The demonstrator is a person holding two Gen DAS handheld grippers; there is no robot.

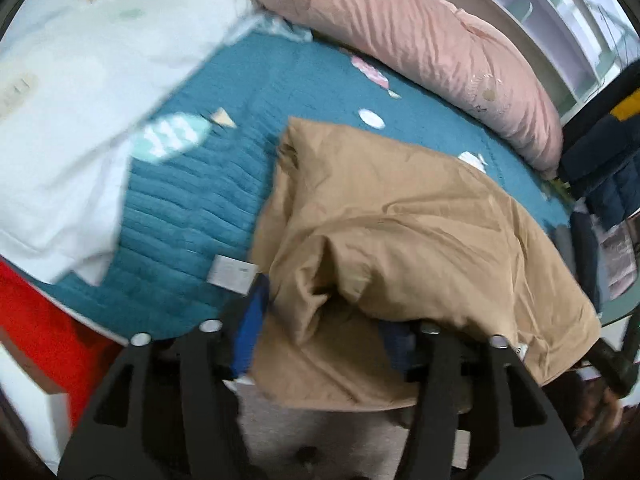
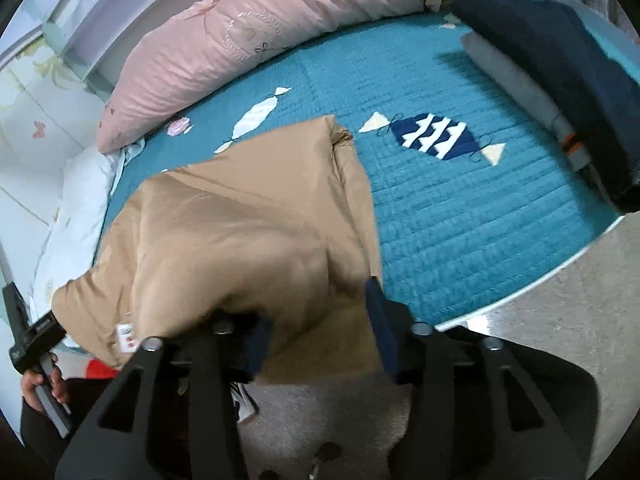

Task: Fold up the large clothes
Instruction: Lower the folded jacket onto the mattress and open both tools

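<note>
Where the teal quilted bedspread [image 2: 460, 208] with its candy-shaped patches reaches the near edge of the bed, a large tan garment of smooth, slightly shiny cloth [image 1: 400, 224] lies folded into a thick bundle, its near hem hanging over the side above the pale grey carpet [image 2: 560, 320].

The left gripper [image 1: 324, 336] has its black arms parted to a middling width; the near hem of the tan cloth droops between the blue pads [image 1: 250, 328] without being pinched. The right gripper [image 2: 320, 332] stands much the same, jaws apart, cloth sagging between them and over the left-hand pad.

A long pink pillow [image 1: 420, 48] lies along the far side of the bed against a pale lilac shelf unit [image 1: 560, 20]. A white sheet [image 1: 80, 100] is heaped at one end of the bed, something red [image 1: 44, 328] below it. At the other end lie dark navy folded clothes [image 2: 560, 60]. A hand [image 2: 40, 388] grips the handle of the other gripper at the edge of the right wrist view.
</note>
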